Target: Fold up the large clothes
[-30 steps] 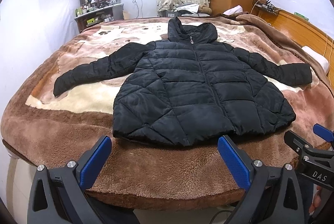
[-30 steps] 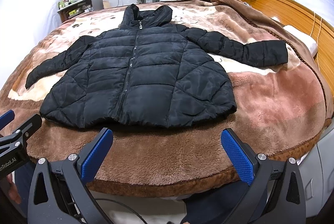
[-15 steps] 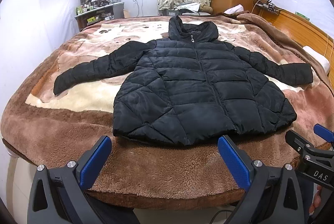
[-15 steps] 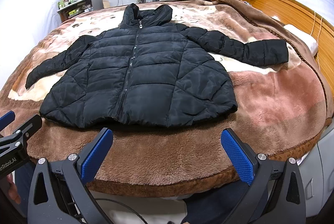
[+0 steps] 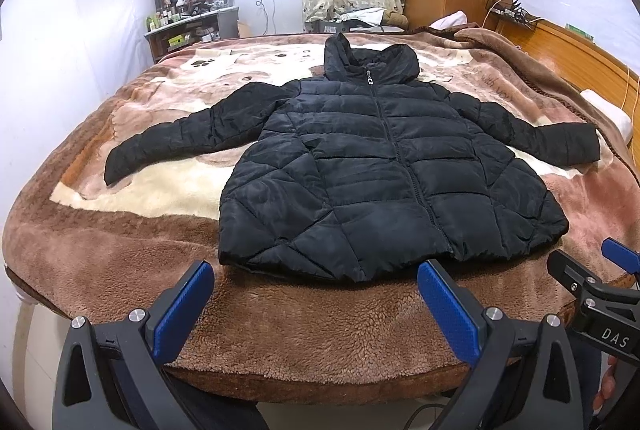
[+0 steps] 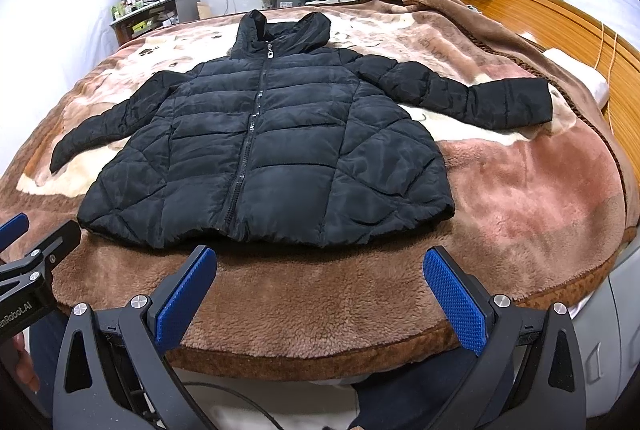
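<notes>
Brown plush blanket (image 5: pixel 120 250) covers the bed (image 6: pixel 624 294), with a wooden headboard (image 5: pixel 580 49) along its right side and a cluttered shelf (image 5: pixel 192 25) against the far wall. Ahead of both pairs of fingers lies the black puffer jacket (image 5: pixel 376 165), front up, zipped, hood pointing away, both sleeves spread outward. Its hem sits just beyond the fingertips, not touching them. The left gripper (image 5: pixel 316 306) hangs over the bed's near edge with its blue-padded fingers (image 5: pixel 184 306) spread wide, gripping nothing. The right gripper (image 6: pixel 320 294) is likewise spread wide and empty, beside the left one.
</notes>
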The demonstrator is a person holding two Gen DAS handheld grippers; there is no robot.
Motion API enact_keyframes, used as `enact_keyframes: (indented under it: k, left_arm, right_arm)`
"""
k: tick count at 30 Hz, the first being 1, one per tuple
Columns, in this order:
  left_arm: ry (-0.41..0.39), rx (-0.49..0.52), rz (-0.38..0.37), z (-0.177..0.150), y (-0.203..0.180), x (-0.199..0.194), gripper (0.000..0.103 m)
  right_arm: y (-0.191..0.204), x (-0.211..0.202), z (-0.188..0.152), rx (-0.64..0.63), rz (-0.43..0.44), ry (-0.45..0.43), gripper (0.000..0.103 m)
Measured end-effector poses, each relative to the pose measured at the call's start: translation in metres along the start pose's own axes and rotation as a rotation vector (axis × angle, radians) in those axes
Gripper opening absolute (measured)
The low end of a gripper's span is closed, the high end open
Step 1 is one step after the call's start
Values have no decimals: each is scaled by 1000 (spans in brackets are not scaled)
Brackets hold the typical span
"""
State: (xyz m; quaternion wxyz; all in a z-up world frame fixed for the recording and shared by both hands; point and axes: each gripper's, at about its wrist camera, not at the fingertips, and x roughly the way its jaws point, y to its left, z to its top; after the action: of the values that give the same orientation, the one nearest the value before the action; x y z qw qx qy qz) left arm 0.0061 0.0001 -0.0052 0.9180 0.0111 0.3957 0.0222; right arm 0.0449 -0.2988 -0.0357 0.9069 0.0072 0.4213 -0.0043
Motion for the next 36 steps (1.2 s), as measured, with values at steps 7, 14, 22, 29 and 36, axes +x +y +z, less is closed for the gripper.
enact_keyframes:
  k: [7, 14, 22, 29, 36]
  left_arm:
    - [1, 1, 1, 1, 1, -2, 103]
    - [0, 4, 0, 2, 0, -2, 103]
    - [7, 4, -2, 3, -1, 3, 103]
    - [-4, -5, -42, 16, 11, 12, 103]
    - [-45, -158, -91, 61, 81, 43, 103]
  right_arm:
    - [0, 0, 0, 0, 0, -2, 103]
    - [0, 0, 1, 3, 1, -4, 103]
    - [0, 1, 1, 2, 1, -3, 103]
    - [-1, 4, 7, 8, 13, -5, 103]
    - [-5, 17, 46, 14, 44, -95, 103]
